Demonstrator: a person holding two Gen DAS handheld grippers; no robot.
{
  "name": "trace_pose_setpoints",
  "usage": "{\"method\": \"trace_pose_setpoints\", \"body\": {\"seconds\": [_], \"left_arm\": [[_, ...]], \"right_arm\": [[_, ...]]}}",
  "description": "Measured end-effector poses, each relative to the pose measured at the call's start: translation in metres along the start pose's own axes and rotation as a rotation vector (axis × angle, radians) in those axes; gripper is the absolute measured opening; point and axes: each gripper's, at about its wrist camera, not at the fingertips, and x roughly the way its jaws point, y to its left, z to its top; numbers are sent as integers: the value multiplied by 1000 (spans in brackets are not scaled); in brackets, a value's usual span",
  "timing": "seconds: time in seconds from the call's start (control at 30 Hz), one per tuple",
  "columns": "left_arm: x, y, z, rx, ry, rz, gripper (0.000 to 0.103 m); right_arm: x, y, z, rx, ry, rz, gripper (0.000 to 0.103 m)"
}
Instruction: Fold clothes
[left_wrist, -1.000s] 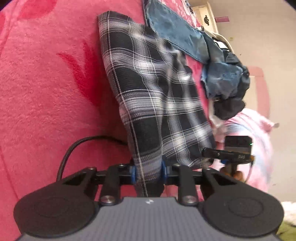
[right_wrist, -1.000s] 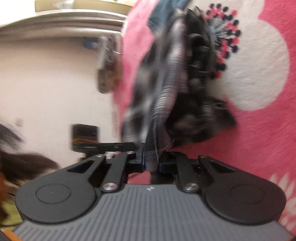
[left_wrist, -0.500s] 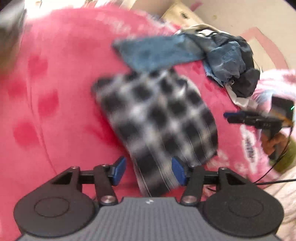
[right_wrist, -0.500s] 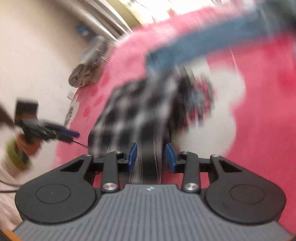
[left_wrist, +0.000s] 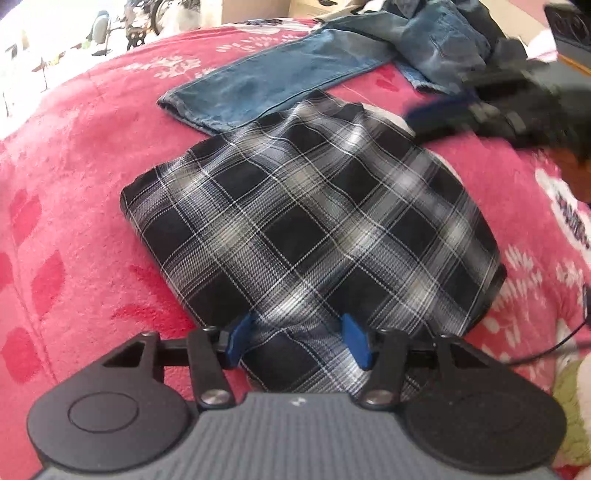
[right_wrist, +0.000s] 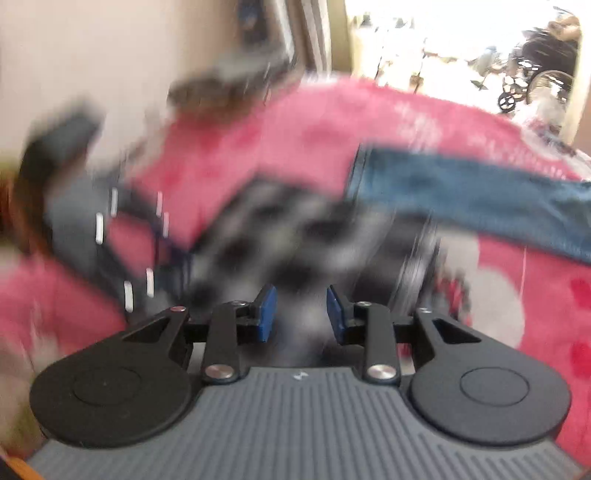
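Note:
A black-and-white plaid garment (left_wrist: 306, 221) lies folded flat on the pink blanket (left_wrist: 74, 184). My left gripper (left_wrist: 295, 336) hovers over its near edge, open, the blue pads apart and clear of the cloth. My right gripper (right_wrist: 299, 306) is blurred by motion; its jaws are closing, with a gap between the pads, which do not press on the plaid cloth (right_wrist: 295, 229) lying behind them. The right gripper also shows as a dark blur in the left wrist view (left_wrist: 498, 110). The blurred left gripper (right_wrist: 92, 221) sits at the left of the right wrist view.
A blue jeans leg (left_wrist: 273, 85) stretches across the blanket just beyond the plaid garment. More denim and dark clothes (left_wrist: 443, 37) are heaped at the far right. A black cable (left_wrist: 535, 354) trails off right. A bright doorway with bicycles (right_wrist: 535, 81) lies behind.
Both grippers were shut on the hanging plaid cloth; they have let go and opened. The cloth now lies flat on the blanket. Both hands rose and rolled.

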Motion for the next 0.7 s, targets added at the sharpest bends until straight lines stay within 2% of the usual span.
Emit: {"method": "trace_pose_setpoints", "body": {"seconds": [0.07, 0.17, 0.23, 0.3, 0.4, 0.5, 0.53, 0.57, 0.67, 0.7], "left_arm": [[-1, 2, 0, -10, -4, -9, 57], [-2, 3, -3, -11, -16, -18, 57], [-4, 4, -4, -11, -25, -24, 58], [-4, 6, -5, -26, -30, -31, 58], [-3, 6, -6, -31, -39, -41, 59], [-4, 7, -9, -19, -55, -47, 60], [-5, 7, -11, -21, -61, -49, 60], [-6, 8, -11, -27, -61, -51, 60], [-16, 17, -13, -73, -71, -56, 60], [-22, 22, -14, -100, -83, -60, 60]], "right_arm": [[16, -8, 5, -14, -24, -63, 29], [54, -27, -24, -9, 123, -128, 29], [49, -38, -31, 40, 109, -113, 29], [42, -43, -16, 77, 100, -125, 29], [37, -44, 10, 93, -19, -113, 29], [76, -68, 12, 129, 21, -142, 31], [93, -83, 4, 175, 64, -159, 31], [93, -99, -3, 265, 55, -128, 31], [65, -135, -14, 520, -27, -26, 34], [52, -144, -16, 595, -55, -1, 41]]}}
